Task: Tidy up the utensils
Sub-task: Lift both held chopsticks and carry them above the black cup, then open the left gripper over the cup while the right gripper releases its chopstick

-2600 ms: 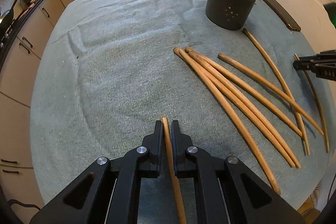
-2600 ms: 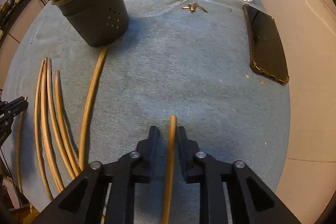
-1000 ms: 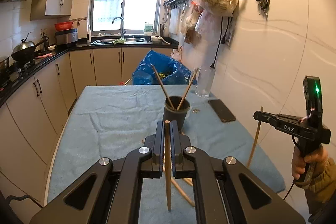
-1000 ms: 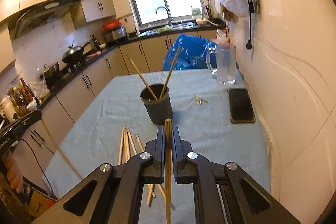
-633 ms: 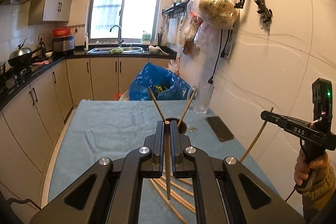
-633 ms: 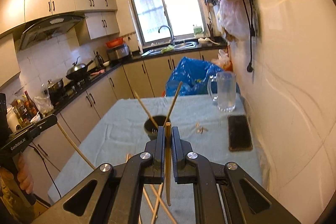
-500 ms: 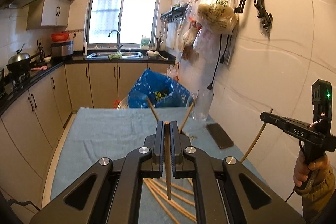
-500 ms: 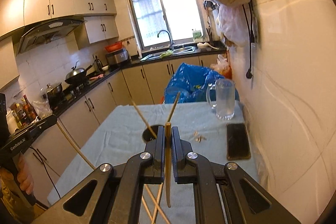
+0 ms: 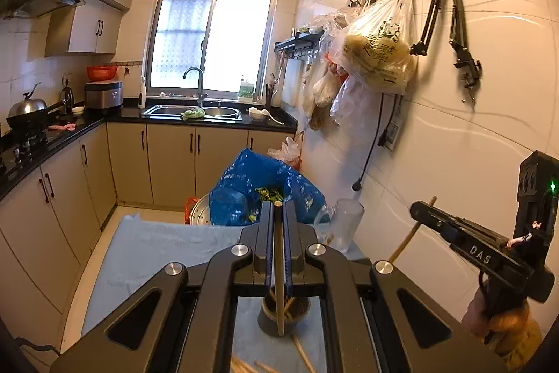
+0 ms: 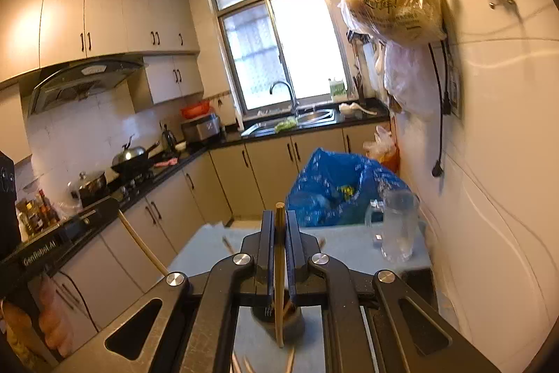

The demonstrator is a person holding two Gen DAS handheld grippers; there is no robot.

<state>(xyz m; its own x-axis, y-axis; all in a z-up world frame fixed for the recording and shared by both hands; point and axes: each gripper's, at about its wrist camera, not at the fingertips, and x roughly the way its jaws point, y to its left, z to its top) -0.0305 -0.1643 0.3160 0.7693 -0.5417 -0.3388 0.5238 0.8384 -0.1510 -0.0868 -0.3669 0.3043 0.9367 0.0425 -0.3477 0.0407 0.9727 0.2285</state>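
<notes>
My left gripper (image 9: 278,208) is shut on a wooden chopstick (image 9: 279,268) that hangs down toward the dark utensil holder (image 9: 283,313) below it. My right gripper (image 10: 279,215) is shut on another wooden chopstick (image 10: 278,282) that points down at the same holder (image 10: 277,315). The right gripper also shows at the right of the left wrist view (image 9: 424,210), and the left gripper at the left of the right wrist view (image 10: 104,208). Loose chopsticks (image 9: 300,355) lie on the grey-green cloth near the holder.
A glass pitcher (image 10: 398,226) stands on the table (image 9: 157,240) by the right wall, with a dark phone (image 10: 417,284) near it. A blue bag (image 9: 258,191) sits behind the table. Kitchen cabinets and a counter (image 9: 52,142) run along the left.
Both grippers have risen and come over the holder, each with its chopstick held upright. The holder has dropped from mid-view to beneath the fingers.
</notes>
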